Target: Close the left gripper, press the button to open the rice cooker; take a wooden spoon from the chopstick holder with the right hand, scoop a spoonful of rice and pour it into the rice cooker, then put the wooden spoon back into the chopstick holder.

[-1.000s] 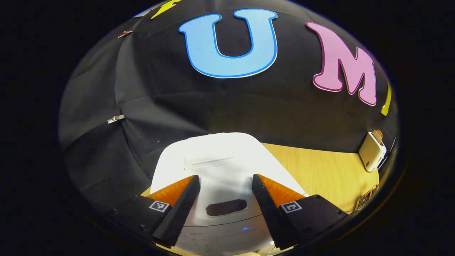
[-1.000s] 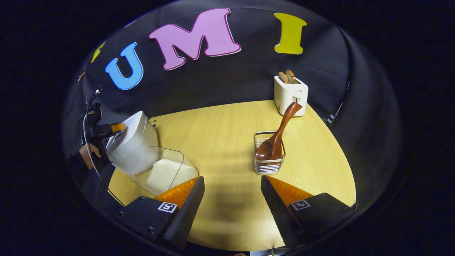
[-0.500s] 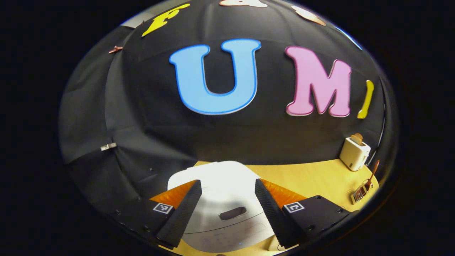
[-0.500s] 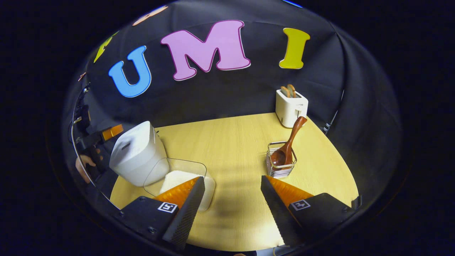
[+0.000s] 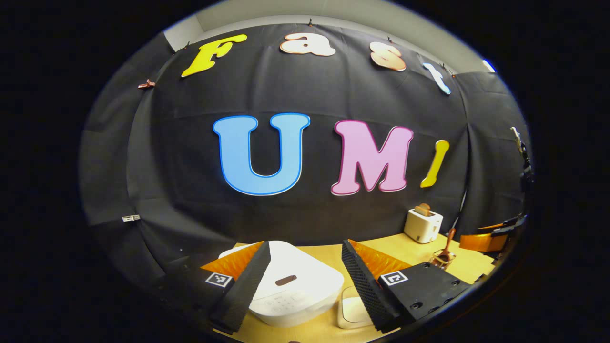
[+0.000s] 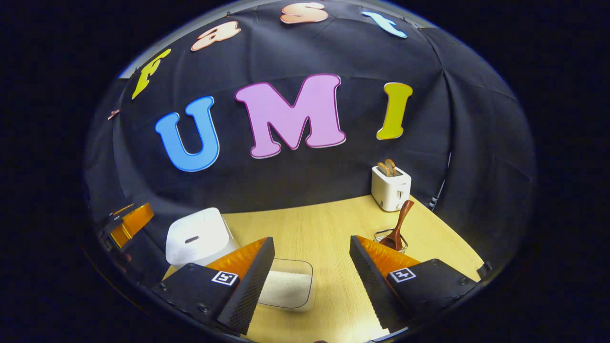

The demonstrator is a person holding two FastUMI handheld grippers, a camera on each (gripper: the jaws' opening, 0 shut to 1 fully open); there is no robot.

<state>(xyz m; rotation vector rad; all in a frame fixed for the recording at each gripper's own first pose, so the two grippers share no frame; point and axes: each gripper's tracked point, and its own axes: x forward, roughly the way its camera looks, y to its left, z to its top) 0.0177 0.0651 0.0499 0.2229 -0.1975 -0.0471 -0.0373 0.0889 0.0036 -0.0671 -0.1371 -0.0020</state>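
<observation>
The white rice cooker stands with its lid down, a dark button slot on top. My left gripper hovers above and in front of it, open, holding nothing. A clear container of rice lies beside the rice cooker. The wooden spoon leans in the wire chopstick holder at the right. My right gripper is open and empty over the table, back from the container. The left gripper shows at the far left, the right gripper at the far right.
A white toaster with bread slices stands at the back right, behind the holder. The wooden table has bare room between cooker and holder. The black cloth wall closes off the back and sides.
Both grippers have drawn back and up from the table, so the cooker, container and holder look smaller and lower. Both stay open; the lid stays down.
</observation>
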